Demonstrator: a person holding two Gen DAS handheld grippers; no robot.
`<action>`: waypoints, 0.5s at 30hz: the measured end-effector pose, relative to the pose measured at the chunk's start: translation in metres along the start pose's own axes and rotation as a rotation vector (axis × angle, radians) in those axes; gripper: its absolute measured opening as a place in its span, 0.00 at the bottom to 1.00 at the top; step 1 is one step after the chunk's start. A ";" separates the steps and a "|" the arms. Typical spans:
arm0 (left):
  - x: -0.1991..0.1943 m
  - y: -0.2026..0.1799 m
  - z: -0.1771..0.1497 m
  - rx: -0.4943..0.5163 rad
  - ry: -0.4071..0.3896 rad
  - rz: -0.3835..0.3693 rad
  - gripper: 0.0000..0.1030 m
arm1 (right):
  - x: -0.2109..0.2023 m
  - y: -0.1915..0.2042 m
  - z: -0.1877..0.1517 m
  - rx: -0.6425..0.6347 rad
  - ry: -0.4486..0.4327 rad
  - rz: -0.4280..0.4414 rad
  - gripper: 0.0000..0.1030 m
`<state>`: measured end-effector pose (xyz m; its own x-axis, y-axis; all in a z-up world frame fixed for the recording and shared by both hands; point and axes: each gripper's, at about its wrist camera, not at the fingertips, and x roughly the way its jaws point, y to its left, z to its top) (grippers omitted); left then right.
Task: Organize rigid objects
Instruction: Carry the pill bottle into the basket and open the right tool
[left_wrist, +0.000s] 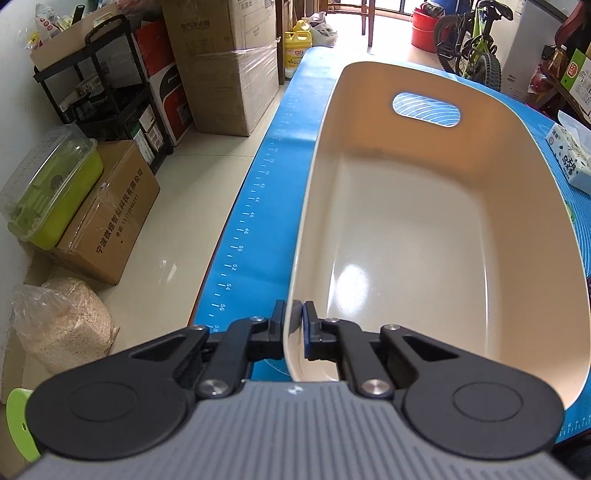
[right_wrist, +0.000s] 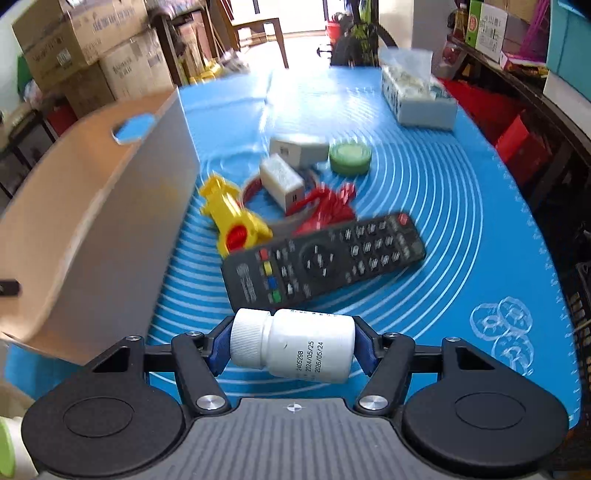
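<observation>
A beige plastic bin (left_wrist: 424, 236) stands on the blue mat, nothing inside it. My left gripper (left_wrist: 293, 314) is shut on the bin's near rim, one finger outside the wall and one inside. In the right wrist view my right gripper (right_wrist: 291, 345) is shut on a white pill bottle (right_wrist: 295, 345), held sideways, cap to the left, above the mat. Ahead lie a black remote (right_wrist: 325, 258), a yellow toy (right_wrist: 232, 218), a white charger (right_wrist: 282, 181), a red cord (right_wrist: 328, 205) and a green lid (right_wrist: 350, 153). The bin (right_wrist: 92, 206) stands to their left.
A tissue box (right_wrist: 417, 96) sits at the far right of the blue mat (right_wrist: 461, 221). A second white adapter (right_wrist: 299, 147) lies behind the charger. Cardboard boxes (left_wrist: 221, 66), a black shelf and a green container (left_wrist: 51, 188) stand on the floor left of the table.
</observation>
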<state>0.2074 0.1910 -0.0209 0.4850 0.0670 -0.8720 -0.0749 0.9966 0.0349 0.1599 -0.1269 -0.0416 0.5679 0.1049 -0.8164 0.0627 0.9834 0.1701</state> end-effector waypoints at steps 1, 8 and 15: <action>0.000 0.000 0.000 0.001 0.000 -0.001 0.10 | -0.007 0.001 0.005 -0.001 -0.019 0.015 0.66; 0.001 0.002 -0.001 0.001 0.002 -0.011 0.09 | -0.038 0.040 0.055 -0.113 -0.151 0.136 0.66; 0.002 0.001 -0.001 -0.006 0.003 -0.014 0.09 | -0.026 0.097 0.090 -0.180 -0.175 0.231 0.66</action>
<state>0.2073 0.1924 -0.0228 0.4830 0.0532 -0.8740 -0.0733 0.9971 0.0202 0.2251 -0.0478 0.0458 0.6835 0.3161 -0.6579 -0.2209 0.9487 0.2263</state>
